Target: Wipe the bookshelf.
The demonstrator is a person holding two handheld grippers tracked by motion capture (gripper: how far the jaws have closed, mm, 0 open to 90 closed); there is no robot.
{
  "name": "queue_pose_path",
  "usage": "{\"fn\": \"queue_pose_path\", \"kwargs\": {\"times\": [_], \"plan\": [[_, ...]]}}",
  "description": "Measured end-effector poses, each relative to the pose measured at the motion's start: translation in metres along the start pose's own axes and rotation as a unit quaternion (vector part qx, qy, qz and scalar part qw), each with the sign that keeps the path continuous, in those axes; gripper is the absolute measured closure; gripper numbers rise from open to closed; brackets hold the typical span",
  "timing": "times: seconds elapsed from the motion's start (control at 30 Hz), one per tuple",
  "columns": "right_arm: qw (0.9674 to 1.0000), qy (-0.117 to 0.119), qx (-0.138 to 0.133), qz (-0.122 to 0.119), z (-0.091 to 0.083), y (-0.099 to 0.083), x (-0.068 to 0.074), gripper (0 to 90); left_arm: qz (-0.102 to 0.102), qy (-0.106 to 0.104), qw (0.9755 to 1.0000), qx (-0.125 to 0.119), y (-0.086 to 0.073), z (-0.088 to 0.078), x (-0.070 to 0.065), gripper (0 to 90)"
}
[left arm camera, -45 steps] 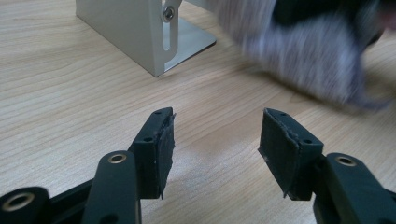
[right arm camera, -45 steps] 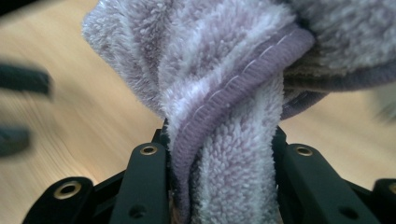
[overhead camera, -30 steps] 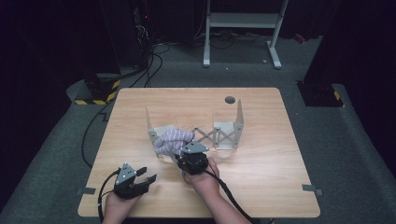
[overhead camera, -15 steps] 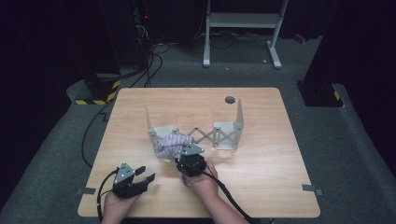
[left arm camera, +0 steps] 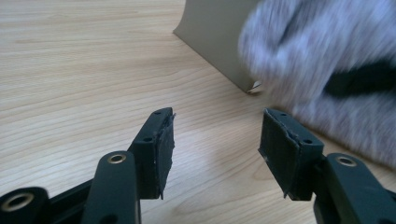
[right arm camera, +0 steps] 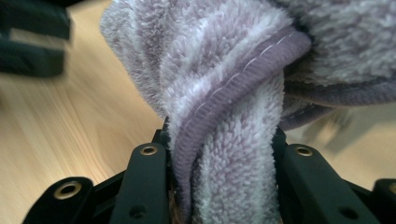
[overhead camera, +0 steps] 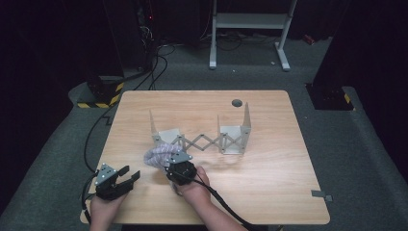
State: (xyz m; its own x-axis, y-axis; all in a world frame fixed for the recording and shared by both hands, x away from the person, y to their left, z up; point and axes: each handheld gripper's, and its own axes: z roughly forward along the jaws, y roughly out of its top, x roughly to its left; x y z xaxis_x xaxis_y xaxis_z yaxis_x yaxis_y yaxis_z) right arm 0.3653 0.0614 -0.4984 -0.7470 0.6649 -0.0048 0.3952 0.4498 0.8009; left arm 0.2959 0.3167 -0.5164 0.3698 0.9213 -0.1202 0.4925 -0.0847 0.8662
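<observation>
At a light wooden table [overhead camera: 269, 159], a person works a bunched lilac terry-cloth towel [overhead camera: 159, 155] with two hand-held black two-jaw grippers. A beige expanding rack w/ scissor lattice and upright end plates [overhead camera: 202, 137] stands mid-table, its left end plate touching the towel.

Progress, judged from the frames: the towel is lifted off the rack's left end and sits at the rack's front-left corner, part on the table, part in the air. It is not yet spread, folded or set down clear of the rack, so most of the handling looks still ahead.

The right gripper [overhead camera: 180, 166] is clenched on the towel: in the right gripper view a twisted rope of pile and its darker stitched hem [right arm camera: 233, 93] runs down between both jaws, pads pressed into it [right arm camera: 224, 177]. The left gripper [overhead camera: 126, 177] is released near the table's front-left edge; in the left gripper view its jaws stand apart w/ bare wood between them [left arm camera: 215, 140], the towel a blur just beyond [left arm camera: 327, 60], not touched.

Vs. the earlier frames: the right hand has drawn the towel toward the person and leftward, off the rack's left end. The left gripper has shifted a little toward the towel along the front edge. Rack unchanged; both grips look the same as before.
</observation>
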Motion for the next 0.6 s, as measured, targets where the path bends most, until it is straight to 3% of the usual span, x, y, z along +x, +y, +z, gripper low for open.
{"fn": "queue_pose_path", "kwargs": {"times": [0.1,0.17,0.27,0.37,0.47,0.5,0.53,0.6], "plan": [[0.9997,-0.003,-0.024,-0.009,-0.01,0.015,0.003,64.6,-0.004,0.0,1.0,-0.001,0.0,-0.001,0.002,44.6],[0.9979,-0.005,-0.064,-0.013,-0.028,0.037,0.004,64.5,-0.004,-0.001,1.0,0.001,-0.001,0.0,0.002,44.6],[0.9968,-0.008,-0.079,-0.01,-0.035,0.048,0.004,64.6,-0.001,-0.002,1.0,0.003,0.0,0.001,0.001,44.6],[0.9977,-0.012,-0.066,-0.011,-0.028,0.047,0.003,64.5,-0.005,-0.002,1.0,0.001,0.0,0.0,0.002,44.5],[0.9995,-0.011,-0.028,-0.004,-0.006,0.028,0.002,64.5,-0.007,-0.001,1.0,0.001,-0.001,0.0,0.004,44.5],[1.0,-0.007,0.0,-0.001,0.006,0.017,0.002,64.4,-0.009,-0.002,1.0,0.001,-0.001,0.001,0.004,44.5],[1.0,-0.007,0.0,-0.001,0.006,0.017,0.002,64.4,-0.009,-0.002,1.0,0.001,-0.001,0.001,0.004,44.5],[0.9993,-0.003,0.036,-0.006,0.02,0.003,0.005,64.3,-0.006,-0.003,1.0,0.005,-0.002,0.001,0.003,44.5]]}}
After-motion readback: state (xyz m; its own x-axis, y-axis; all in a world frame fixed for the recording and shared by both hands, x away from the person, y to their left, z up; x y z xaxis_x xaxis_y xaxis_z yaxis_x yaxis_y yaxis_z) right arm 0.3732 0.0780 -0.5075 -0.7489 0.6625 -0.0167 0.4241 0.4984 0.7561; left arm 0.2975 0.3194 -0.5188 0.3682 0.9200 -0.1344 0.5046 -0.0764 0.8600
